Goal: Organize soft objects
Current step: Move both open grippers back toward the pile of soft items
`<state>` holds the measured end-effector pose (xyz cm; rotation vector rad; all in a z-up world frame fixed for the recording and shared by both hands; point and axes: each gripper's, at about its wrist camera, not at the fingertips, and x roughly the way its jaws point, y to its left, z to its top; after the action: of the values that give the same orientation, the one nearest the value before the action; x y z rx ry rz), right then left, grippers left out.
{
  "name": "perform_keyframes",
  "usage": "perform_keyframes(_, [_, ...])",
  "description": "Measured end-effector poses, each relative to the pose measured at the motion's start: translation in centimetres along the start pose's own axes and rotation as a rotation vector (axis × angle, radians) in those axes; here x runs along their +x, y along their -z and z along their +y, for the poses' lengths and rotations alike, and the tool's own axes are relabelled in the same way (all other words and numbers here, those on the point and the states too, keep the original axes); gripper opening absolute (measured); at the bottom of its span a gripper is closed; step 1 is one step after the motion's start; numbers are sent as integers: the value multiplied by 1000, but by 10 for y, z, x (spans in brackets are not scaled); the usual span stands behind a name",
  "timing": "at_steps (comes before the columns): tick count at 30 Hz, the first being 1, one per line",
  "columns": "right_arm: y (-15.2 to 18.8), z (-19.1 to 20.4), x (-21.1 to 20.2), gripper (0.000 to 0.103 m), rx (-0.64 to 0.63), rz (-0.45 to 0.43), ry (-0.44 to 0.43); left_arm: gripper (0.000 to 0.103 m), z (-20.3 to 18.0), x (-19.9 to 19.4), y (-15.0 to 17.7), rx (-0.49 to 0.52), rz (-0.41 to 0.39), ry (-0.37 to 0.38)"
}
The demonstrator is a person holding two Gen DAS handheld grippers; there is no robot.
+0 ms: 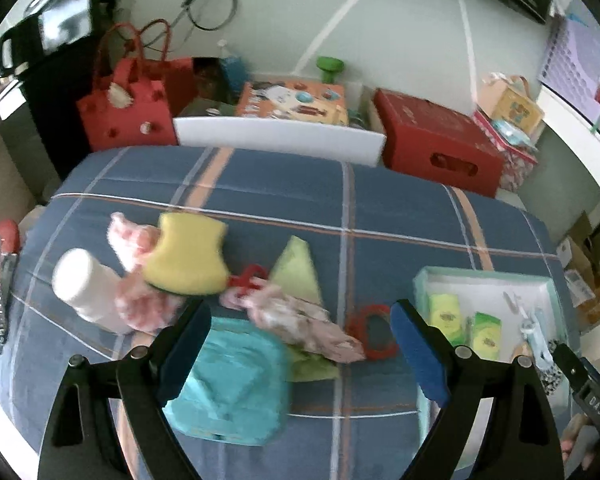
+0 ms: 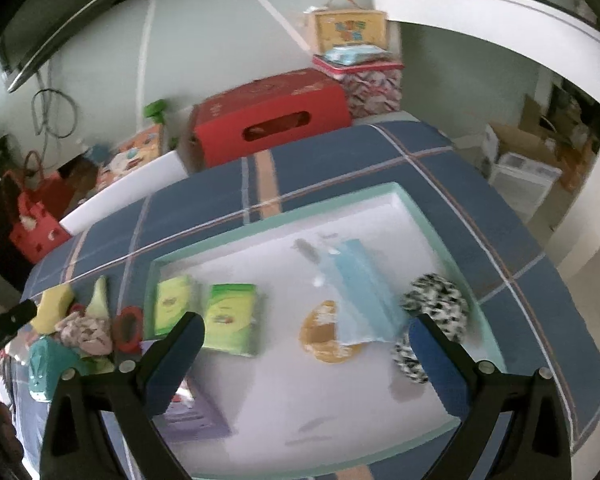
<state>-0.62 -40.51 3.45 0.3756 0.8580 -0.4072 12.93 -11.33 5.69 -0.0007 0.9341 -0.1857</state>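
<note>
While both claws stand wide open and grip nothing, the soft items lie in two groups on the blue plaid surface [image 1: 380,200]. The left claw [image 1: 300,352] hangs above the loose group: a folded teal cloth [image 1: 236,384] lies directly beneath its left finger, with a pink patterned fabric bundle [image 1: 300,320] just beside it and overlapping a pale green cloth [image 1: 296,272]. A yellow sponge [image 1: 188,258] rests against a red-and-white checked cloth [image 1: 134,240], and a white bottle [image 1: 86,286] lies on its side touching that cloth. A red ring [image 1: 374,332] sits between the bundle and the tray.

The right claw [image 2: 308,364] hovers over the white tray with a mint rim [image 2: 260,220]. Inside lie two green packets [image 2: 232,320] side by side, a blue face mask [image 2: 364,292] partly covering a tan round item [image 2: 324,344], and a black-and-white scrunchie [image 2: 440,308] near the right finger. A purple item [image 2: 196,412] lies in the near left corner; blur hides its nature.
</note>
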Motion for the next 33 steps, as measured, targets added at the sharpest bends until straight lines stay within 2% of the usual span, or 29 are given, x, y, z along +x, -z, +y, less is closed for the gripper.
perform_keyframes(5, [2, 35, 4, 103, -65, -3, -31, 91, 39, -3, -6, -37, -4, -89])
perform_keyframes(10, [8, 78, 6, 103, -131, -1, -80, 91, 82, 0, -4, -114, 21, -142])
perform_keyframes(19, [21, 145, 10, 103, -247, -11, -142, 91, 137, -3, 4, -227, 25, -172])
perform_keyframes(27, [32, 179, 14, 103, -293, -14, -204, 91, 174, -6, 7, -273, 10, -221])
perform_keyframes(33, [36, 192, 13, 103, -307, -17, -243, 91, 189, 1, 5, -292, 0, -175])
